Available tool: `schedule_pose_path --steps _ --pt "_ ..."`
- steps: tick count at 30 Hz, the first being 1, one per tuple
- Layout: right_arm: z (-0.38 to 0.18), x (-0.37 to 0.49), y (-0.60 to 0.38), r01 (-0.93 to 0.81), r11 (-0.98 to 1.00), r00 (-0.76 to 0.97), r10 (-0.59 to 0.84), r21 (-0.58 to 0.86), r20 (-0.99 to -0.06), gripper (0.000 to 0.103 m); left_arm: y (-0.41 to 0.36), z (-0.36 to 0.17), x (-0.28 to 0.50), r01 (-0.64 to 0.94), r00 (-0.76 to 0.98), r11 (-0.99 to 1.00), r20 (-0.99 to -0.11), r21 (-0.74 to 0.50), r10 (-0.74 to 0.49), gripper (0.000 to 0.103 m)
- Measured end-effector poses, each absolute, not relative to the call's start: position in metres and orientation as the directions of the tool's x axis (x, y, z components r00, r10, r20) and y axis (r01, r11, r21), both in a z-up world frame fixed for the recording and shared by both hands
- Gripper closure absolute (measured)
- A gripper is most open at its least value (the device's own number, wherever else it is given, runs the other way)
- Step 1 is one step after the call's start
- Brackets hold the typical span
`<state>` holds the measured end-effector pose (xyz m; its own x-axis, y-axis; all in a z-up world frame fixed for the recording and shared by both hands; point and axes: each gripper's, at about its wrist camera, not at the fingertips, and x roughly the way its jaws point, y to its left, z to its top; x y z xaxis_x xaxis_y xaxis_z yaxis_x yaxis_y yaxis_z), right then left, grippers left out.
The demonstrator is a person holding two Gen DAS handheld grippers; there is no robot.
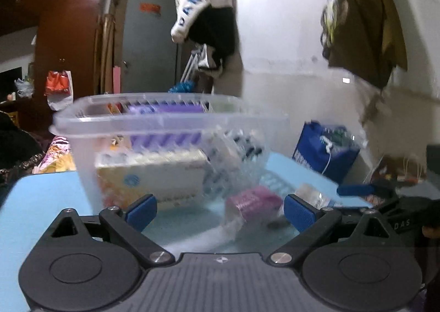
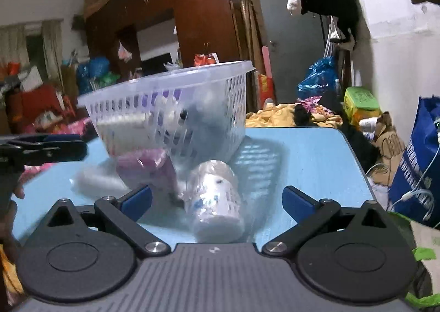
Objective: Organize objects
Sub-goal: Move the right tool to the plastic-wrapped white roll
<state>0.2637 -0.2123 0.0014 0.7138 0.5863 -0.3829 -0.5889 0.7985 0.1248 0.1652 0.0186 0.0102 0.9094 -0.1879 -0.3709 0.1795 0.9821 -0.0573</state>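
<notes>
A clear plastic basket (image 1: pixel 90 130) stands on the light blue table (image 1: pixel 41 202), holding a purple box, a white box and wrapped items. It also shows in the right wrist view (image 2: pixel 236 97). In front of it lie a pink packet (image 1: pixel 250 199) (image 2: pixel 145 169) and a white bottle in clear wrap (image 2: pixel 214 199). My left gripper (image 1: pixel 218 213) is open and empty, just short of the basket and pink packet. My right gripper (image 2: pixel 217 202) is open, with the wrapped bottle between its fingers, not gripped. The left gripper's fingers (image 2: pixel 46 147) show at the left of the right wrist view.
A blue bag (image 1: pixel 324 152) (image 2: pixel 418 169) stands beyond the table's right edge. Clothes hang on the white wall (image 1: pixel 363 17). A cluttered bed with yellow cloth (image 2: pixel 283 116) lies behind the table. A brown wardrobe (image 2: pixel 203 14) stands at the back.
</notes>
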Motion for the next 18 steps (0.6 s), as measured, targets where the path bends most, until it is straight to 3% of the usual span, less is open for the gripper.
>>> schedule_pose_path --steps 6,12,18 --pt "-0.003 0.258 -0.216 -0.612 0.783 0.714 0.608 0.113 -0.347 0.000 0.001 0.000 0.178 0.221 0.898 0.975 -0.389 -0.008 -0.206 0.003" --pt "-0.007 0.259 -0.213 -0.618 0.781 0.702 0.601 0.091 -0.381 0.012 -0.015 -0.002 0.194 0.241 0.885 0.971 -0.410 -0.003 -0.221 0.003" --pt "-0.010 0.264 -0.213 -0.626 0.773 0.679 0.606 0.106 -0.414 0.031 -0.024 -0.008 0.202 0.238 0.872 0.971 -0.442 0.010 -0.209 0.007"
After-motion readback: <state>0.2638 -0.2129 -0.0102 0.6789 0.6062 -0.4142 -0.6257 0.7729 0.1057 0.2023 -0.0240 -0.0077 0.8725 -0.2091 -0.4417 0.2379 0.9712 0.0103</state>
